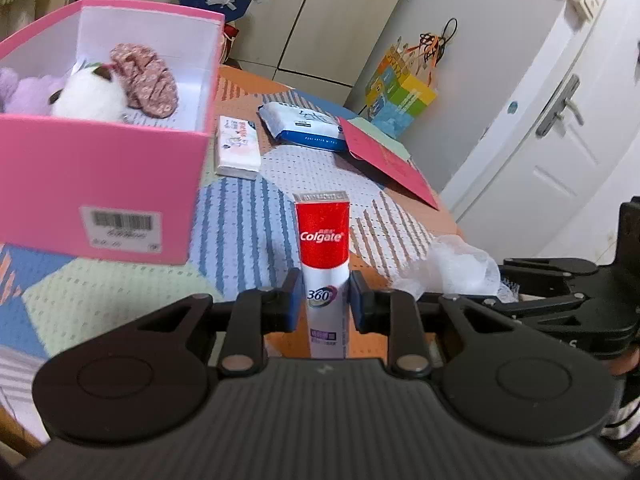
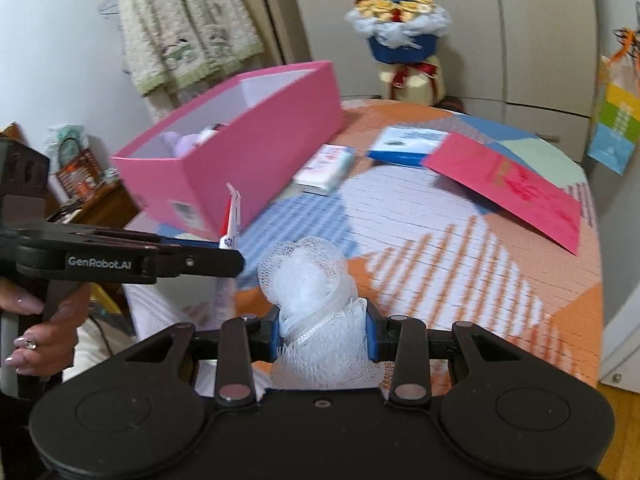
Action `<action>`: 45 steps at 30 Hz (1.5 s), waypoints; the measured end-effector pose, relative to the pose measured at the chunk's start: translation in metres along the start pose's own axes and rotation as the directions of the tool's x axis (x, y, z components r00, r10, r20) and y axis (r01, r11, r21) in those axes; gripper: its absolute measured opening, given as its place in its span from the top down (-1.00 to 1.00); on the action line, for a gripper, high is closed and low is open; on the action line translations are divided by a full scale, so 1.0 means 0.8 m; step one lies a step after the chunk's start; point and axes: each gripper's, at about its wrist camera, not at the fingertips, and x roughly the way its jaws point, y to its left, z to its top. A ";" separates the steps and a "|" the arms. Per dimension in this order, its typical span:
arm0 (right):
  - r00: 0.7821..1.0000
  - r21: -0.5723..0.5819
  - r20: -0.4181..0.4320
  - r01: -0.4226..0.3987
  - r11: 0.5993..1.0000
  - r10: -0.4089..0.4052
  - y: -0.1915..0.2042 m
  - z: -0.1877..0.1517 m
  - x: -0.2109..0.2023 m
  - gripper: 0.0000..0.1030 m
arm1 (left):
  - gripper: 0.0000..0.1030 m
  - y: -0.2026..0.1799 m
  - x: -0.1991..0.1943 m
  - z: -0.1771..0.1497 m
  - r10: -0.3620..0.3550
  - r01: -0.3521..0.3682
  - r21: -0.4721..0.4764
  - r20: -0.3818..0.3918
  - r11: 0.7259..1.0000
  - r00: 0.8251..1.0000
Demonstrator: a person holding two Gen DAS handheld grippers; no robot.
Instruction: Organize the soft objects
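Observation:
My left gripper point(image 1: 325, 300) is shut on a red and white toothpaste tube point(image 1: 323, 248), held upright above the patterned table cover. The same tube point(image 2: 232, 220) shows edge-on in the right wrist view, clamped in the left gripper point(image 2: 228, 258). My right gripper point(image 2: 323, 334) is shut on a white mesh bath sponge point(image 2: 308, 276), which bulges above the blue pads. That sponge point(image 1: 460, 264) appears right of the tube in the left wrist view. An open pink box point(image 1: 100, 184) to the left holds a purple plush, a white plush point(image 1: 88, 96) and a patterned fabric piece point(image 1: 148, 80).
On the table cover point(image 2: 420, 216) lie a small tissue pack point(image 1: 236, 148), a blue wipes pack point(image 1: 304, 126) and a red card point(image 1: 392, 160). A colourful gift bag point(image 1: 400, 96) hangs at the far edge. A door stands right. A hand point(image 2: 36, 332) grips the left tool.

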 end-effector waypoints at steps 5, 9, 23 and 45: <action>1.000 -0.049 0.019 -0.007 0.999 0.008 0.024 0.012 -0.007 0.18 | 0.58 0.005 -0.033 0.002 0.020 -0.020 0.000 0.051 1.000 0.998; 1.000 -0.075 0.012 -0.006 0.997 0.007 0.033 0.015 -0.007 0.18 | 0.60 0.006 -0.053 0.005 0.038 -0.040 0.016 0.088 0.999 0.995; 0.993 -0.179 0.020 -0.110 0.978 0.115 0.102 0.079 -0.009 0.18 | 0.60 -0.005 -0.139 0.048 0.078 -0.097 0.097 0.177 0.991 0.981; 0.990 -0.126 -0.021 -0.144 0.982 0.143 0.093 0.238 0.156 0.10 | 0.91 0.098 -0.060 0.193 0.197 -0.197 -0.022 0.188 0.980 0.962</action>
